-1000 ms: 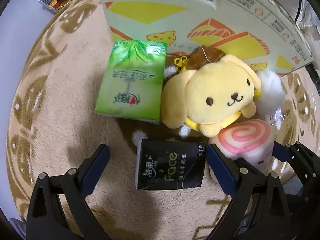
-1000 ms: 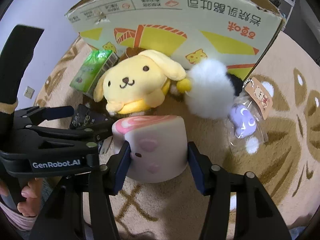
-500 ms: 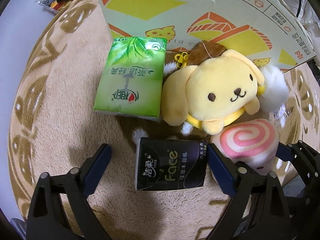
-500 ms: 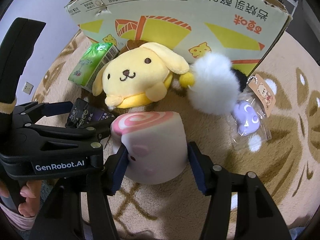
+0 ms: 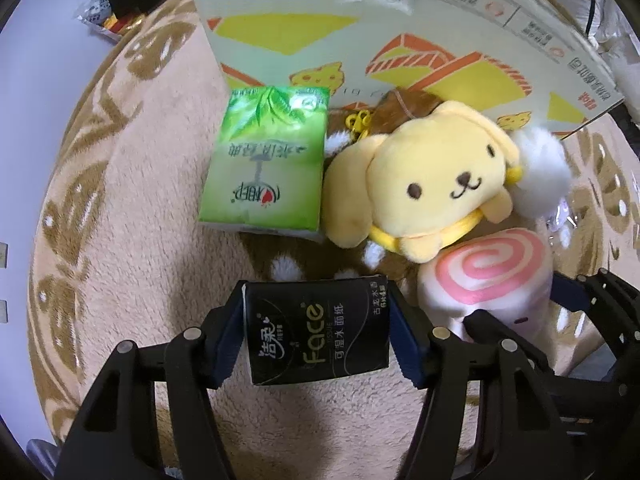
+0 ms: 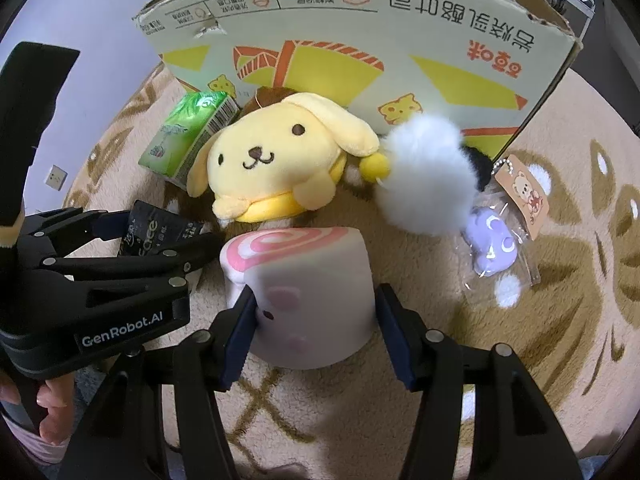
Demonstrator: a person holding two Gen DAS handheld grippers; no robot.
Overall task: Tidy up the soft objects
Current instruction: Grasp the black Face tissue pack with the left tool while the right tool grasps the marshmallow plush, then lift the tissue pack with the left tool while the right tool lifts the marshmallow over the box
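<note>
My left gripper (image 5: 316,304) points down at the rug, its jaws closing, both pads pressed on the short sides of a black tissue pack (image 5: 316,340). The same pack (image 6: 156,228) shows between those fingers in the right wrist view. My right gripper (image 6: 314,300) is shut on a pink-and-white swirl roll toy (image 6: 304,280), which stands just right of the black pack. Behind them lie a yellow dog plush (image 5: 432,184), a green tissue pack (image 5: 264,164), a white pompom (image 6: 428,176) and a small purple toy in a clear bag (image 6: 492,248).
A printed cardboard box (image 6: 360,40) stands on the beige patterned rug (image 5: 140,240) right behind the toys. Snack wrappers (image 5: 104,20) lie on the floor at the far left. A hand (image 6: 48,408) holds the left gripper's handle.
The left jaws have swung in from wide apart and now clamp the black tissue pack. The right gripper keeps its hold on the swirl roll and has not moved.
</note>
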